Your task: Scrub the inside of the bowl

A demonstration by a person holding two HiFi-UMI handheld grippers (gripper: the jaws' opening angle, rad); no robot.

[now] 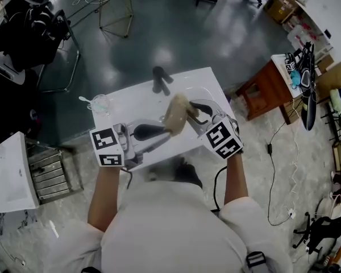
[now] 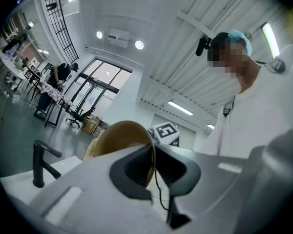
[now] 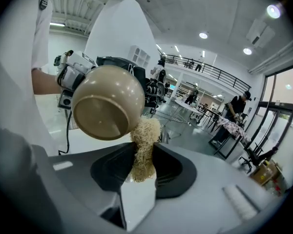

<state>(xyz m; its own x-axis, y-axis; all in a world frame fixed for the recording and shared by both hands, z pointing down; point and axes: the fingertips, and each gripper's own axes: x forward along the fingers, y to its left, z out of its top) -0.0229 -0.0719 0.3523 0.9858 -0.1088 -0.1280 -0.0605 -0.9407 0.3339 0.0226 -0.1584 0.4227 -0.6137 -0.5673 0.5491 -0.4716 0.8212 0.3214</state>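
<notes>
Above the white table, you have the tan bowl lifted clear of the surface, held up between your two tools. Your left gripper is clamped on the bowl's thin rim, with only the wall of the bowl pinched between its jaws. Your right gripper grips the lower end of a pale fibrous scrubber, whose free top touches the bowl's lower edge.

In the right gripper view the bowl shows you its base, so the mouth faces away from the scrubber. If you push from here, you probably rub the outside and not the inside.

The rim pinch is the weak spot. Scrubbing pressure away from the jaws would likely lever the bowl around that narrow hold, so it may swivel or slip out. With nothing under it, it would drop onto the table, perhaps against the black tap.

The scrubber is held low and looks soft. It may fold over under load, or work loose from the jaws.
</notes>
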